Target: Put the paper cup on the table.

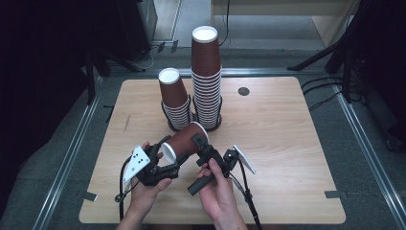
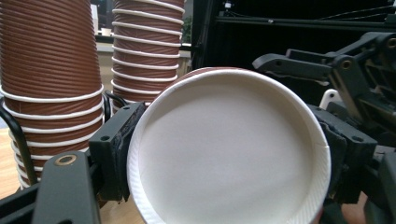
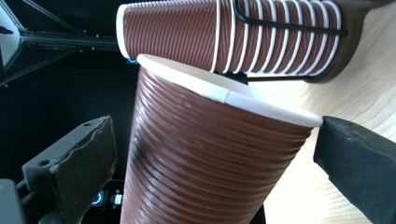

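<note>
While the left hand-held gripper (image 1: 162, 160) clamps a brown cup (image 1: 184, 142), right hand-held gripper (image 1: 203, 146) wide around it.

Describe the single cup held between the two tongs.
The loose cup is brown ribbed paper with a white rolled rim and a white base. It lies tilted on its side above the wooden table, in front of two upside-down cup stacks. The left tongs clamp its base end; the right tongs straddle its wider rim end.
</note>
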